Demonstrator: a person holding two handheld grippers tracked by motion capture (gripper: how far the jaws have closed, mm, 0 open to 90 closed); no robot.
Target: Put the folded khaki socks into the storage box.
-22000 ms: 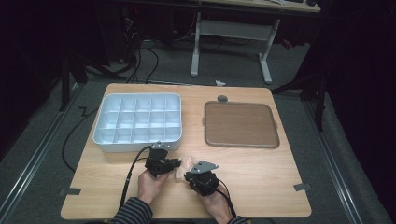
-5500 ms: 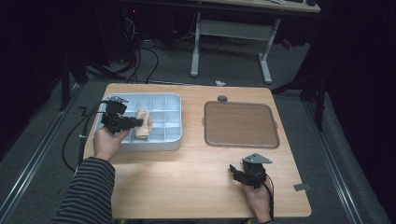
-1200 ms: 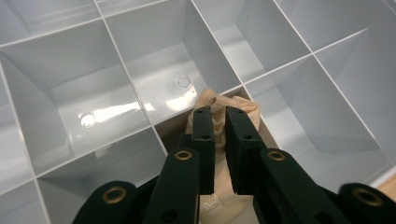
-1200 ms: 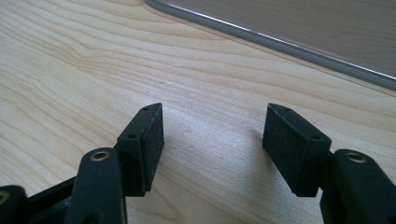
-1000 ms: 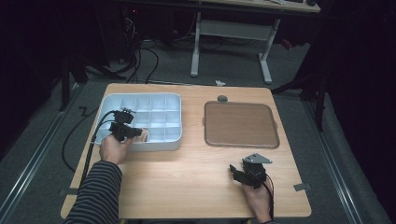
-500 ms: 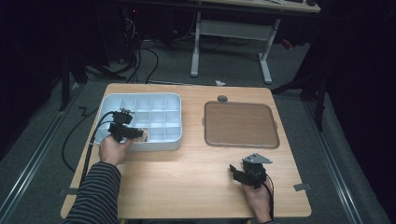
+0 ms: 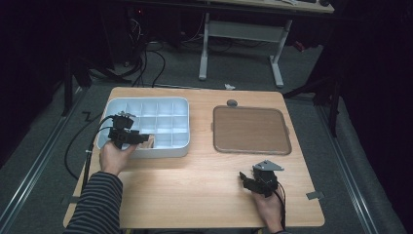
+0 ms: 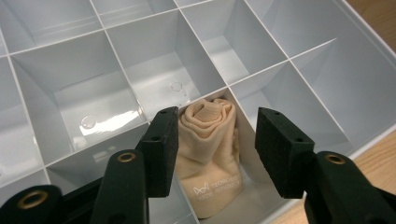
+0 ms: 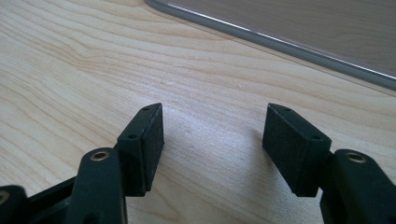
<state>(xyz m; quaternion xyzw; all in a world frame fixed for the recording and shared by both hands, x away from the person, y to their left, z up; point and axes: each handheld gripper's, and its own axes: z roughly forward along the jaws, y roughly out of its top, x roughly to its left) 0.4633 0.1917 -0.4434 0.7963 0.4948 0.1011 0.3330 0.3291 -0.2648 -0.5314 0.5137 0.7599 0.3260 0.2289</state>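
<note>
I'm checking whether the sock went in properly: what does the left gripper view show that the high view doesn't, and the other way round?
Left gripper view alone: the rolled beige sock has white printed lettering, stands in one compartment, and neither black pad presses on it; the jaws have just been opening.

High view alone: the brown rectangular tray, the wooden table, the right gripper resting near the front edge, and the striped sleeve.

Both: the pale blue compartment organiser, the sock in its front row, and the left gripper over it.
</note>
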